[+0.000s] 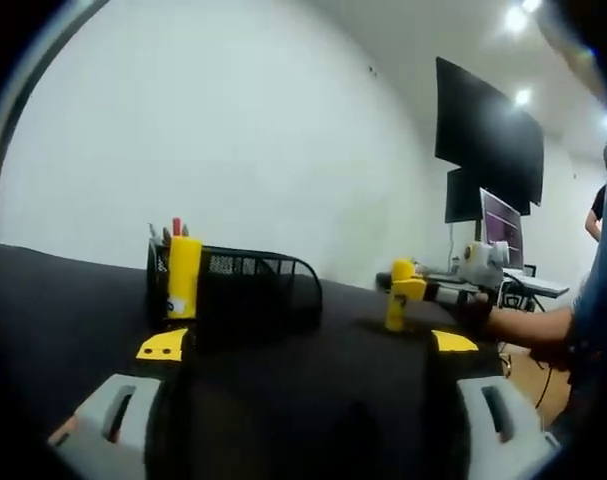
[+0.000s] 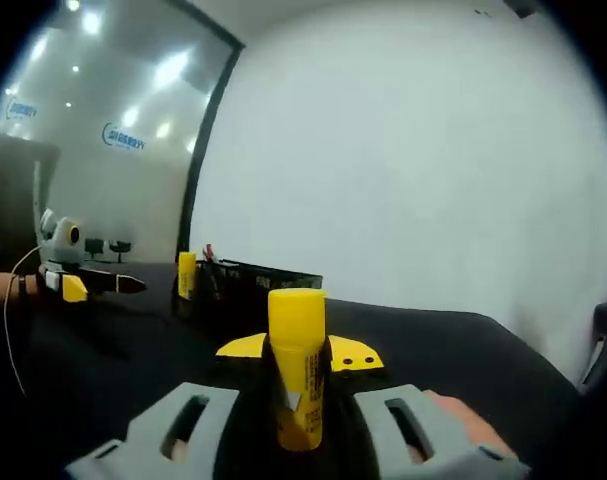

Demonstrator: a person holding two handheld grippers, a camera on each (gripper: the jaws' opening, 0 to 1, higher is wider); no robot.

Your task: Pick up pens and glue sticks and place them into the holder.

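A black mesh holder [image 1: 253,290] stands on the black table [image 1: 63,300]. In its left end a yellow glue stick [image 1: 184,277] stands upright, with pen tips [image 1: 173,230] behind it. My left gripper [image 1: 308,343] is open, low over the table, short of the holder and with nothing between its fingers. My right gripper [image 2: 300,352] is shut on a second yellow glue stick [image 2: 298,370], held upright. It enters the left gripper view as the right gripper [image 1: 408,290], right of the holder. In the right gripper view the holder [image 2: 248,280] lies ahead, with the left gripper [image 2: 78,280] at far left.
A white wall runs behind the table. Dark screens [image 1: 488,130] hang at the right above a desk with a lit monitor [image 1: 501,225], and a person [image 1: 598,205] stands there. A glass partition [image 2: 103,130] lies to the left. A hand [image 1: 518,325] holds the right gripper.
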